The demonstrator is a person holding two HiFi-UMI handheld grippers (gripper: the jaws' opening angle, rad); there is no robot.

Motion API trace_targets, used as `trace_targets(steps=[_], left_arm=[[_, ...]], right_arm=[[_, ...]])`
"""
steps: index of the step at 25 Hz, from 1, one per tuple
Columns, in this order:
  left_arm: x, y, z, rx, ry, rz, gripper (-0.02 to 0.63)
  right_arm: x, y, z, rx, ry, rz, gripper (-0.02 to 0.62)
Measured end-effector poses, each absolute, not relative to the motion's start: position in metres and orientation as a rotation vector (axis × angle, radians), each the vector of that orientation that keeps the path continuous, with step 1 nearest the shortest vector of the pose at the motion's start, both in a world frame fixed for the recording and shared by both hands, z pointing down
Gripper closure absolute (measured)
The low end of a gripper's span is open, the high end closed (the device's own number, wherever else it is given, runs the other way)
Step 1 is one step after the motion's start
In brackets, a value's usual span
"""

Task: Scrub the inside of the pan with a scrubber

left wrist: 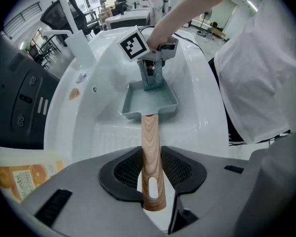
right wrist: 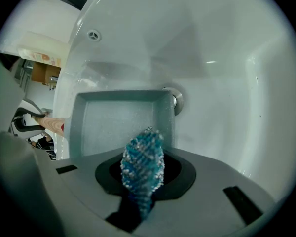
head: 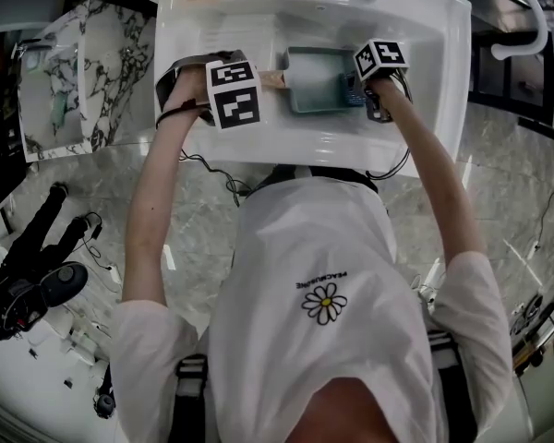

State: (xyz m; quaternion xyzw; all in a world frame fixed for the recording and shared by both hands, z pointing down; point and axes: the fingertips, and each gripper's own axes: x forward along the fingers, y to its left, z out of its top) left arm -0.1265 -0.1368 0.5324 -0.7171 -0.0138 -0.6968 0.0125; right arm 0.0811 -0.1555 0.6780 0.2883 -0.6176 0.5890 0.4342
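A pale green square pan (head: pixel 316 81) lies in the white sink (head: pixel 415 81). Its wooden handle (left wrist: pixel 150 152) points left, and my left gripper (left wrist: pixel 151 177) is shut on that handle. In the left gripper view the pan (left wrist: pixel 138 102) sits straight ahead. My right gripper (right wrist: pixel 143 177) is shut on a blue and white mesh scrubber (right wrist: pixel 143 164). The scrubber (left wrist: pixel 153 75) hangs at the pan's (right wrist: pixel 113 122) end farthest from the handle, just inside the rim. Whether it touches the pan floor I cannot tell.
The sink's drain (right wrist: pixel 176 100) lies just beyond the pan, and an overflow hole (right wrist: pixel 92 34) sits higher on the wall. A white faucet (left wrist: pixel 69 33) stands at the sink's back edge. A marble counter (head: pixel 102 63) flanks the sink on the left.
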Motion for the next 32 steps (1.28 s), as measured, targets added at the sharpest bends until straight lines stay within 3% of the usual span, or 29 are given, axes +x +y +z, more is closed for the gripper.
trace_targets(steps=[15,32], left_arm=[[-0.127,-0.136,0.533,-2.229,-0.013,-2.176,0.476],[-0.127,-0.131,0.533,-2.186,-0.014,-2.197,0.476]], right_arm=[[0.067,-0.153,0.674,0.704,-1.555,1.489,0.532],[-0.040,-0.141,0.610,0.510,-1.764,1.778,0.532]])
